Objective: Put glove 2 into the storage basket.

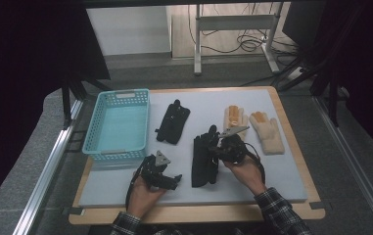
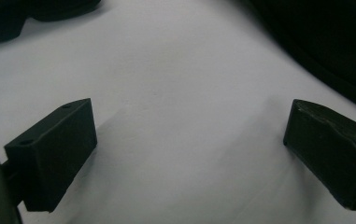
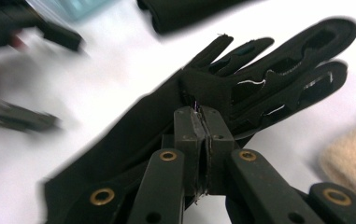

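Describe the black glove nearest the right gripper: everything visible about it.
The black glove lies on the grey mat, cuff toward the person, fingers pointing away. It looks like thin, stretchy fabric, with pale stitching on the fingers in the right gripper view. The right gripper is shut, its pads pressed together on a fold of fabric near the base of the fingers. A second black glove lies apart, farther back beside the basket.

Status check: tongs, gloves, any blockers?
Left tongs open over bare white mat. Right tongs shut on near black fabric glove. Turquoise plastic basket unobstructed.
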### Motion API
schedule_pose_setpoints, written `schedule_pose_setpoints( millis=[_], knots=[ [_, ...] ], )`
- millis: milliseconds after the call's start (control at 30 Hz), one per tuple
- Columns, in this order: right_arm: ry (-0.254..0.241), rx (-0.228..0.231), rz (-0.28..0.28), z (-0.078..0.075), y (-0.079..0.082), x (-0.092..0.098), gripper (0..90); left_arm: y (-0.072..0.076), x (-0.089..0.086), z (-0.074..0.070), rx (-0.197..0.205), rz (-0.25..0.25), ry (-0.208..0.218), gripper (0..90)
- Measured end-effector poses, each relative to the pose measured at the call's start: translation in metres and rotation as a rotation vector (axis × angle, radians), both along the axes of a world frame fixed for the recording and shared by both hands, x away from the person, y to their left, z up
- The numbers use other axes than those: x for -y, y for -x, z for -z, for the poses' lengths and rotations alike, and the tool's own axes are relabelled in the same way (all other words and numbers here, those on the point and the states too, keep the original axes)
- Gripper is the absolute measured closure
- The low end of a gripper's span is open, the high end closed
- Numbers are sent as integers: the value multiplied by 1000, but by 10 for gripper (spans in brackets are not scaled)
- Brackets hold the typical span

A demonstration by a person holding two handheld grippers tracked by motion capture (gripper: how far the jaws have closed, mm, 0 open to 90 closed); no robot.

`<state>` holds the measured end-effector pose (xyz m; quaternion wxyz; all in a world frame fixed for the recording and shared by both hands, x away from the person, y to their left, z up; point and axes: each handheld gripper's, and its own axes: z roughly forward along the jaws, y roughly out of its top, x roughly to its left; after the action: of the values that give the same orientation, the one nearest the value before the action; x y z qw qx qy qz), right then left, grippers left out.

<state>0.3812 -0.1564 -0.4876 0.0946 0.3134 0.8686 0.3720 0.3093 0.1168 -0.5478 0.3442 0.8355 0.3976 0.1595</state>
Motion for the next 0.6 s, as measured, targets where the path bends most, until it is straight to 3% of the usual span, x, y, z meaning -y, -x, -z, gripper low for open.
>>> schedule_pose_setpoints(
  millis=[100,133,167,267,500,600],
  knots=[
    [13,23,3,8,-4,1,729,0,0,0,1,2,2,36],
    [13,23,3,8,-4,1,729,0,0,0,1,2,2,37],
    [2,37,20,8,-8,4,660,0,0,0,1,4,1,37],
    [-33,32,40,4,-16,9,590,0,0,0,2,4,1,39],
    [-47,28,48,-3,-30,4,525,0,0,0,4,-1,5,39],
    [-41,32,36,-5,-39,-4,525,1,1,0,14,-6,-14,27]
  ],
)
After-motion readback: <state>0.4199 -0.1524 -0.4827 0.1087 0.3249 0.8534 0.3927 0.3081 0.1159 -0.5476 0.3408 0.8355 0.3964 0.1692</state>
